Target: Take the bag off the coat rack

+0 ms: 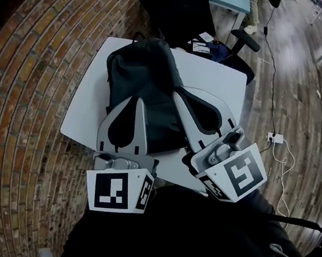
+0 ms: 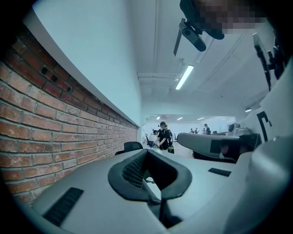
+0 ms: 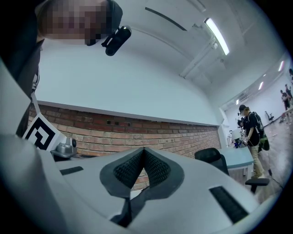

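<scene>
Left claw (image 1: pixel 137 103) pressed together, nothing between its pads. Right claw (image 1: pixel 176 94) same, empty. Bag (image 1: pixel 140 81) lies flat on the counter (image 1: pixel 84 120), under and ahead of both tips. No coat rack in view. Removal looks done. Next move: back both claws clear of the straps.

One dark grey fabric backpack (image 1: pixel 145 92). One white square counter (image 1: pixel 84 120). Two grey plastic grippers, each with two jaws: the left gripper (image 1: pixel 136 100) and the right gripper (image 1: pixel 177 92). Two black-and-white marker cubes (image 1: pixel 119 191), one on each gripper. One black office chair (image 1: pixel 178 6). One white power strip (image 1: pixel 274 138) on the wooden floor. One standing person in dark clothes (image 3: pixel 251 132) is close enough to count; those farther off are too small.
</scene>
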Motion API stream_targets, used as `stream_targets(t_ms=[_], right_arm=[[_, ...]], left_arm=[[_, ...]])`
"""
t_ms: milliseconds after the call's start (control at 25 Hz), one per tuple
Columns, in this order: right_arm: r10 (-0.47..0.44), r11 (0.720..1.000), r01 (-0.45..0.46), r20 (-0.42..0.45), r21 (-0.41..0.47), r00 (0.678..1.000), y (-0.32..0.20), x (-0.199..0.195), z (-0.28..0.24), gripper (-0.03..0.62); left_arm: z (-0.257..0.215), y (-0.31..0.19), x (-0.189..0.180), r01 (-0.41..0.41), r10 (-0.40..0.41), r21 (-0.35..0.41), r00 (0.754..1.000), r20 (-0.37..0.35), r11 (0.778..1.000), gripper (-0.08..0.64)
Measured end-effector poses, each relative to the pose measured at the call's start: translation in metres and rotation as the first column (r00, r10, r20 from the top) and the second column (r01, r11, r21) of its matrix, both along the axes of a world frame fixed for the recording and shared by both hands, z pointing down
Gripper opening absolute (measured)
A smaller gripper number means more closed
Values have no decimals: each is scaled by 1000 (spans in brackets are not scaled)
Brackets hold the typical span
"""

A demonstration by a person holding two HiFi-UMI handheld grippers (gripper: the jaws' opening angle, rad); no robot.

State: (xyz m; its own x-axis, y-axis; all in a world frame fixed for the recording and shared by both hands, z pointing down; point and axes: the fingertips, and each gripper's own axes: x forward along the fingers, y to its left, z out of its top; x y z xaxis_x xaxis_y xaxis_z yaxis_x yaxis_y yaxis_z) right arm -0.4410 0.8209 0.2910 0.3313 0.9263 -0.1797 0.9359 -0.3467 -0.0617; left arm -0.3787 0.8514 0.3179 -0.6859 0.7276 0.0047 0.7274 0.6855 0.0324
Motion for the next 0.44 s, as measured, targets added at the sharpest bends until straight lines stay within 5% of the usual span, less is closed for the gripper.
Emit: stream_targets(t_ms=[440], right_arm=[[8,1000,-8,-14,17,1000,23,-7,10,6]], left_arm=[[11,22,-7,-2,2,20,1000,-13,1000,9]])
